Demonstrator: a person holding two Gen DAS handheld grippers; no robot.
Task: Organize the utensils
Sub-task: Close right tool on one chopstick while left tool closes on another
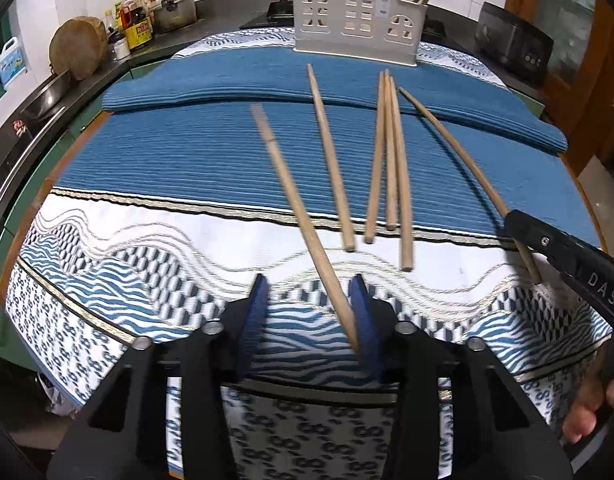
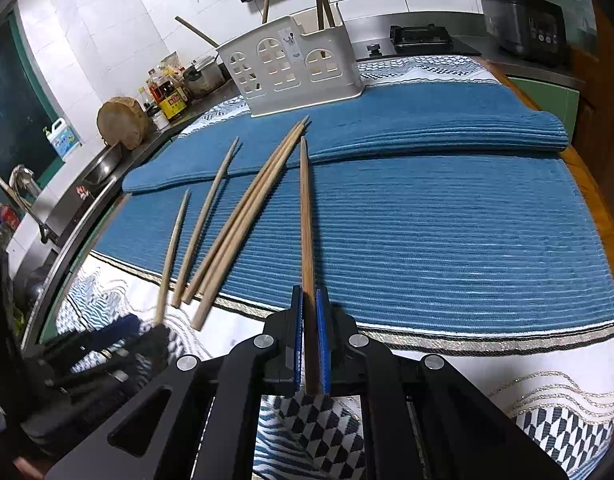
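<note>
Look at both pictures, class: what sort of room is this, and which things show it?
Most likely a home kitchen. A gas hob sits on the dark counter, a sink with a tap runs along the side, and sauce bottles stand by a round wooden chopping block.

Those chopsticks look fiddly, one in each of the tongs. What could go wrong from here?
1. The left tongs stand wide open, and the blurred chopstick only leans on one pad, so it may slip away.
2. The right tongs pinch their chopstick near its end; its long free length could swing into the loose chopsticks beside it.
3. The white holder already has sticks poking out, which may block insertion.
</note>
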